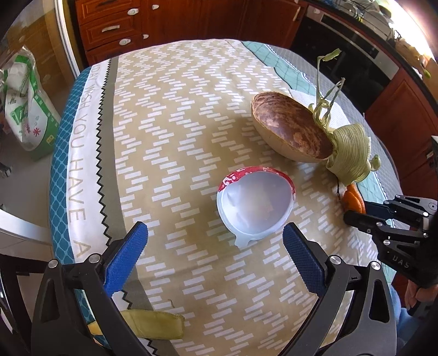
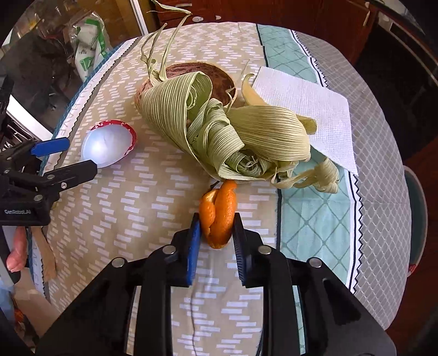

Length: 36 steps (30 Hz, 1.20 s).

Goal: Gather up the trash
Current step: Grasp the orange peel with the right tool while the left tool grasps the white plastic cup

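Note:
A foil yogurt lid (image 1: pixel 256 204) with a red rim lies on the patterned tablecloth (image 1: pixel 178 123); it also shows in the right wrist view (image 2: pixel 108 145). My left gripper (image 1: pixel 215 232) is open just in front of the lid. My right gripper (image 2: pixel 216 223) is shut on an orange peel (image 2: pixel 219 216), which also shows in the left wrist view (image 1: pixel 354 201). Corn husks (image 2: pixel 232 137) lie piled behind the peel, against a brown wooden bowl (image 1: pixel 290 128). A banana peel (image 1: pixel 153 324) lies near the table's front edge.
A white paper napkin (image 2: pixel 303 109) lies at the back right of the table. A wooden stick (image 2: pixel 46 254) lies at the left edge. Wooden cabinets (image 1: pixel 137 24) and an oven (image 1: pixel 356 63) stand behind. A green-white bag (image 1: pixel 24 101) sits on the floor.

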Motion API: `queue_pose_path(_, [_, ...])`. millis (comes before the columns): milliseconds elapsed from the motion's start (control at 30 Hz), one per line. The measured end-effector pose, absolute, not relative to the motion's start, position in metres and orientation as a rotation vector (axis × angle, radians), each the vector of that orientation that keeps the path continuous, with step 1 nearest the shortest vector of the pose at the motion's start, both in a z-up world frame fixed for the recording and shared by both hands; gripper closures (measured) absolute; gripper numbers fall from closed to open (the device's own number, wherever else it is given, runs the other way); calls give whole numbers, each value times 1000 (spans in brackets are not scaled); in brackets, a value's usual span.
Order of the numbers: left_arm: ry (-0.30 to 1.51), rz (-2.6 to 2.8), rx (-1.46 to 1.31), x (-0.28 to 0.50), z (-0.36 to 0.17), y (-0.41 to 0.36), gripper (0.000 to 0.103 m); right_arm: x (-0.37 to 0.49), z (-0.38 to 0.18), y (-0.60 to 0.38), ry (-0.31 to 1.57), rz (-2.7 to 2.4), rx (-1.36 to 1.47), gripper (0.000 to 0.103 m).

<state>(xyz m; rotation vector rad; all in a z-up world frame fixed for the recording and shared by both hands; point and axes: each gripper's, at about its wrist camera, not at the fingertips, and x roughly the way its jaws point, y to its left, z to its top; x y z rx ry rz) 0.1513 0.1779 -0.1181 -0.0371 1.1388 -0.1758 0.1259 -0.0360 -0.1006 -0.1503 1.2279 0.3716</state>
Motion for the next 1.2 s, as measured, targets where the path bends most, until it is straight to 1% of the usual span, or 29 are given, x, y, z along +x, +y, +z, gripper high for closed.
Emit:
queue_pose_path(167, [1144, -220, 7, 160, -122, 168, 4, 129, -96, -47, 1237, 370, -104, 83])
queue_pose_path(467, [1127, -257, 179, 174, -132, 146, 4, 133, -94, -61, 1258, 366, -49, 83])
queue_pose_path(533, [1096, -259, 209, 174, -131, 143, 7, 133, -93, -65, 1261, 365, -35, 83])
queue_pose_path(567, [1081, -265, 217, 173, -129, 141, 20, 133, -93, -67, 1263, 365, -27, 83])
queue_pose_path(600, [1082, -280, 222, 173, -128, 139, 39, 133, -93, -70, 1264, 366, -16, 83])
queue_pose_path(633, [1087, -306, 206, 173, -127, 137, 48, 133, -93, -72, 1266, 367, -4, 83])
queue_pose_path(667, [1086, -310, 196, 171, -125, 135, 51, 132, -93, -74, 1267, 368, 5, 83])
queue_pose_path(767, [1056, -293, 213, 160, -117, 127, 51, 133, -92, -77, 1263, 370, 17, 83])
queue_pose_path(967, [1062, -294, 106, 137, -103, 125, 51, 129, -88, -88, 1250, 378, 42, 83])
queue_pose_path(1200, [1061, -299, 52, 116, -85, 111, 51, 120, -81, -107, 1228, 393, 70, 83])
